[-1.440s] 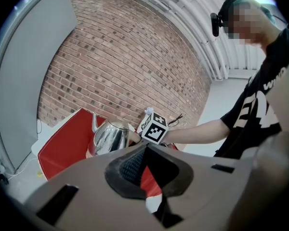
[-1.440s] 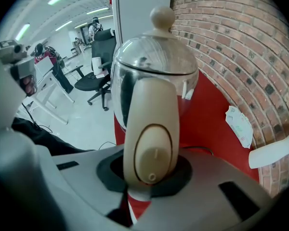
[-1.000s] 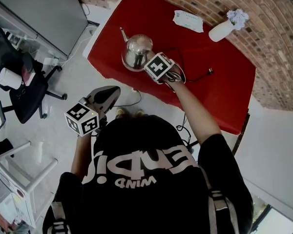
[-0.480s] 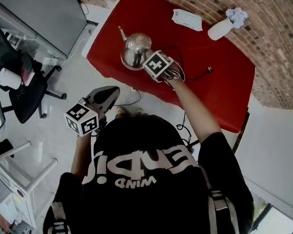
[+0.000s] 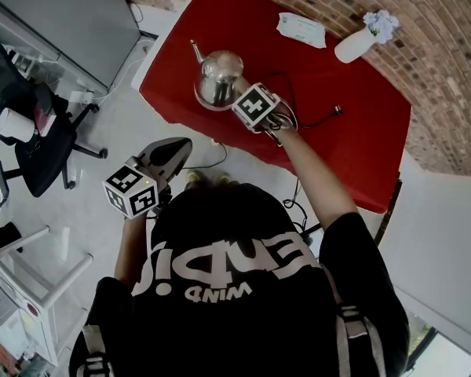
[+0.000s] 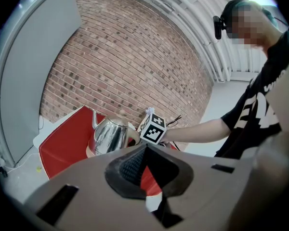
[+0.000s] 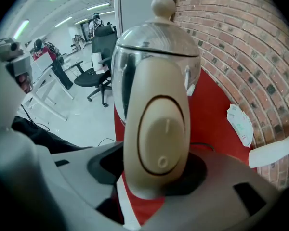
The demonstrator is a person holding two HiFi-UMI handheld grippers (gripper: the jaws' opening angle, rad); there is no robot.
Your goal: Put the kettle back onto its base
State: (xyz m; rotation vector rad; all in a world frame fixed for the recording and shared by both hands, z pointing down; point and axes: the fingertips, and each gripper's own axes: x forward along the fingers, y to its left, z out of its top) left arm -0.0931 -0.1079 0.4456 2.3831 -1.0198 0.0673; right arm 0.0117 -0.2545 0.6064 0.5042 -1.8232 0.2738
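Note:
The steel kettle (image 5: 217, 79) with a beige handle stands upright on its round beige base (image 5: 200, 100) at the near left of the red table (image 5: 353, 148). My right gripper (image 5: 247, 100) points steeply down at the handle (image 7: 156, 129). Its jaws have just been opening. The handle stands between them with dark gaps on both sides, so the gripper (image 7: 154, 170) is open. My left gripper (image 5: 180, 146) hangs off the table over the floor, tips together and empty. In the left gripper view, that gripper (image 6: 144, 150) faces the kettle (image 6: 108, 134).
The base's black cord (image 5: 318, 122) runs right across the table. A white vase with flowers (image 5: 361, 44) and a paper packet (image 5: 302, 31) lie at the far edge by the brick wall. A black office chair (image 5: 31, 144) and a white frame (image 5: 23, 281) stand on the floor to the left.

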